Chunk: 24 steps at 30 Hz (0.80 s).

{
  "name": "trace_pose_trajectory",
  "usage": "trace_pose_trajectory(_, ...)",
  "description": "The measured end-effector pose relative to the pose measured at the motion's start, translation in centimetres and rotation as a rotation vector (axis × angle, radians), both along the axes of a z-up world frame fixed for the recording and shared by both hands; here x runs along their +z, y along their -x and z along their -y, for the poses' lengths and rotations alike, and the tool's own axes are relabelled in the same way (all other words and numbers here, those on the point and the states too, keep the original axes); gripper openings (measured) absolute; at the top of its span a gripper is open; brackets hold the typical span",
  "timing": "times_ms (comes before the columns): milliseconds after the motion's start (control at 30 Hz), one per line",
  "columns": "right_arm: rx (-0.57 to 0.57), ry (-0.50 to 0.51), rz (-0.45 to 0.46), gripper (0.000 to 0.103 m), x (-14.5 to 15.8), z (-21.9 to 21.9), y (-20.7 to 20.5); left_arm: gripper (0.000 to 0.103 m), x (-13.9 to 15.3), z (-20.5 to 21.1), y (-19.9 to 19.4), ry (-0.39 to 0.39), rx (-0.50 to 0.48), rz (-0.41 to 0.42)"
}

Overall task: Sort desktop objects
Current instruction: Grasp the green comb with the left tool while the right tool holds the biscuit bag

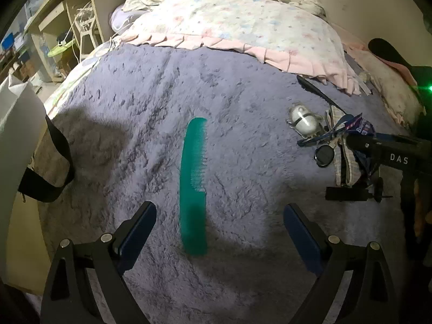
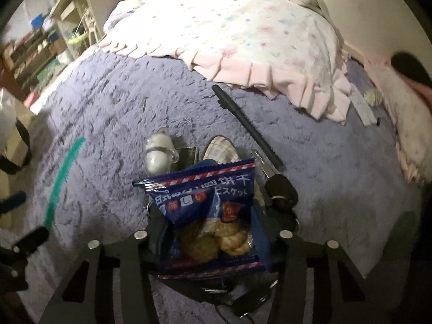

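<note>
A green comb (image 1: 193, 183) lies lengthwise on the purple blanket (image 1: 243, 94), its handle between the fingers of my open left gripper (image 1: 220, 229), which hovers over it without touching. My right gripper (image 2: 209, 232) is shut on a blue biscuit packet (image 2: 208, 205) and holds it over a pile of small things. The same packet (image 1: 359, 129) and right gripper show at the right of the left wrist view. The comb also shows at the left of the right wrist view (image 2: 63, 172).
The pile holds a white capsule toy (image 1: 303, 120), a round black compact (image 1: 324, 156), a plaid cloth (image 1: 341, 167), a black pen (image 2: 247, 125) and black keys (image 2: 280, 189). A pink-edged quilt (image 1: 229, 24) covers the far bed. Shelves (image 1: 54, 35) stand at left.
</note>
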State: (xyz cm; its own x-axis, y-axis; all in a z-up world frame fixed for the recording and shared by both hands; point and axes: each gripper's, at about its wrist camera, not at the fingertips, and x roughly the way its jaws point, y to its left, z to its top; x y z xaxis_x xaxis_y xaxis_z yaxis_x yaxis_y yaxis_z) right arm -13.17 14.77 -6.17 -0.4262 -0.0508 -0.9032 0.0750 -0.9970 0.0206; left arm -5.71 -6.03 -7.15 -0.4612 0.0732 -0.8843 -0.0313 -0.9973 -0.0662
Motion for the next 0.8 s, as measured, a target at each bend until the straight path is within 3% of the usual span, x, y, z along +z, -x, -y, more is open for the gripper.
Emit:
trace_pose_trajectory(267,-0.034,0.072,-0.045,0.04,1.4,-1.1,-1.7,0.09,0.1,-0.2,0.7,-0.049,-0.009,-0.004)
trace_pose_trajectory(467,-0.055,0.115,-0.091,0.04,4.2,-1.4,-2.7,0.09,0.1,1.4,1.4,-0.098,0.082,-0.027)
trace_pose_trajectory(533,-0.054,0.134,-0.105,0.04,4.9,-1.4,-2.7,0.088,-0.5,1.4,2.2,-0.045,0.102,-0.009)
trace_pose_trajectory(633,-0.044,0.164,-0.121,0.04,5.5,-1.3,-2.9,0.07,-2.1,0.8,3.5,0.057,0.083,0.042)
trace_pose_trajectory(667,-0.04,0.165,-0.126,0.04,5.8,-1.3,-2.9,0.065,-2.8,0.7,4.0,0.063,0.074,0.062)
trace_pose_trajectory(800,-0.034,0.181,-0.141,0.04,6.5,-1.2,-3.0,0.063,-4.4,0.7,4.6,0.07,0.08,0.08)
